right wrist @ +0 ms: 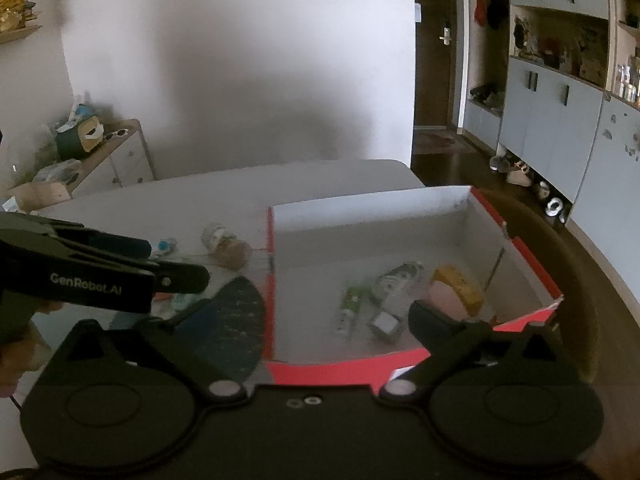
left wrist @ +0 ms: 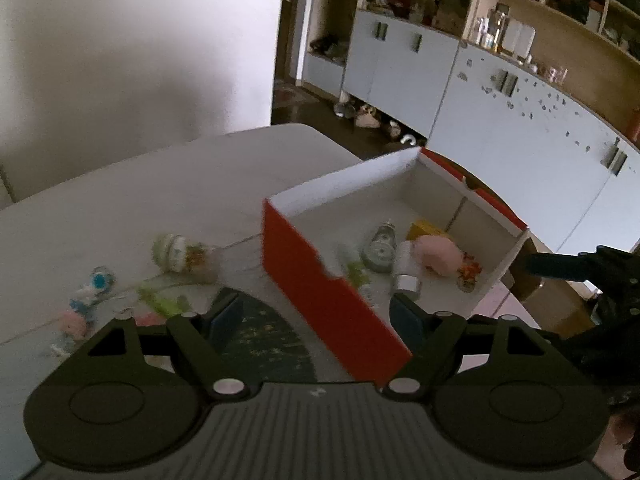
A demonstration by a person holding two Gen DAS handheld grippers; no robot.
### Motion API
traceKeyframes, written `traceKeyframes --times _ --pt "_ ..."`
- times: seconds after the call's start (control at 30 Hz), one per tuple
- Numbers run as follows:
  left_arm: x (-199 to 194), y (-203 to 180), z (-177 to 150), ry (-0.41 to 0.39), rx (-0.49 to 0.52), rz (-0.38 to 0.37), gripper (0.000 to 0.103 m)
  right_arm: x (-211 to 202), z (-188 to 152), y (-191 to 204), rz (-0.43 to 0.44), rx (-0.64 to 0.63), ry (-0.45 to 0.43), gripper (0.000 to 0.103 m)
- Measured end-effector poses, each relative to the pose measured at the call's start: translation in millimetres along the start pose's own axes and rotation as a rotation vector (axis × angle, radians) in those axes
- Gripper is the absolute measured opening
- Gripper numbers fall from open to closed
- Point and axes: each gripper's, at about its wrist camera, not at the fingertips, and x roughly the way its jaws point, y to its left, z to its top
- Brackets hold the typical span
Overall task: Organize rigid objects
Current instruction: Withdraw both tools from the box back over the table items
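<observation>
We hold both grippers above the near edge of the white table (left wrist: 120,184), and neither carries anything: the left gripper (left wrist: 316,320) has its jaws apart with only the red wall of the box between them, and the right gripper (right wrist: 308,320) stands spread wide over the box's near wall. The red-and-white cardboard box (right wrist: 400,368) sits on the right part of the table and already contains a pink figure (left wrist: 438,254), a yellow block (right wrist: 460,280), a clear bottle (left wrist: 380,248), a green packet (right wrist: 350,304) and a small silver-capped item (left wrist: 406,282). The items left to sort lie on the table to the left of the box: a small jar with a green-striped lid (left wrist: 184,256), lying on its side near the box, and a blue-and-white figurine (left wrist: 94,288) further left, with blurred green and pink pieces beside it. We judge these to be light, stiff and smooth; the jar looks prone to roll, so we would take it across its body rather than its lid. A dark semicircular mat (right wrist: 236,324) lies against the box. The tabletop is smooth and plain. Beyond it stand a white wall, a dark doorway and pale-blue cabinets (left wrist: 520,120) with open shelves.
</observation>
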Motion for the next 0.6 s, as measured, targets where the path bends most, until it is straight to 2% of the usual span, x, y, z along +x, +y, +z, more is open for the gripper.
traceKeyframes --times 0.27,0.5,0.6 --pt "-24 40 -17 -0.043 -0.029 0.025 0.081 2 -1 36 0.007 -0.006 0.0 0.102" --pt "-36 82 -31 -0.055 -0.076 0.028 0.082 9 -5 67 0.023 -0.013 0.012 0.102" --pt "-37 100 -37 -0.058 -0.093 0.052 0.082 13 -7 79 0.021 -0.019 0.019 0.102"
